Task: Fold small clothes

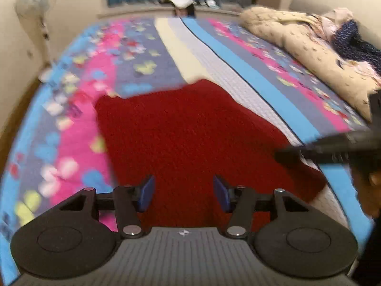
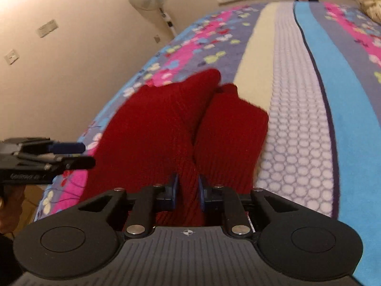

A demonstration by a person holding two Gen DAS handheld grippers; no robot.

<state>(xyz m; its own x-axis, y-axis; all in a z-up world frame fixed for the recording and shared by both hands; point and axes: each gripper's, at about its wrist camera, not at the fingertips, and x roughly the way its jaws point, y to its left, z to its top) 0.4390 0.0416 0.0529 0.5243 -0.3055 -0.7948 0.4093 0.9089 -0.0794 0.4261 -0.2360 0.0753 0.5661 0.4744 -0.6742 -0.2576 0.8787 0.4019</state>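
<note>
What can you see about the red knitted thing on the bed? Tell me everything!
The red knitted garment is dark red and looks woolly, with ribbed stitches. It lies on the colourful bedspread, partly over its pink flowery stripe and pale quilted stripe. In the right wrist view it bunches into two humps with a crease between them. The right gripper pinches a fold of it near its closest edge. The left gripper hangs open over it, holding nothing.

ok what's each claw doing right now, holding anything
left claw: open, nothing between its pads, red knit garment below it
right claw: shut on a bunched fold of the garment
</note>
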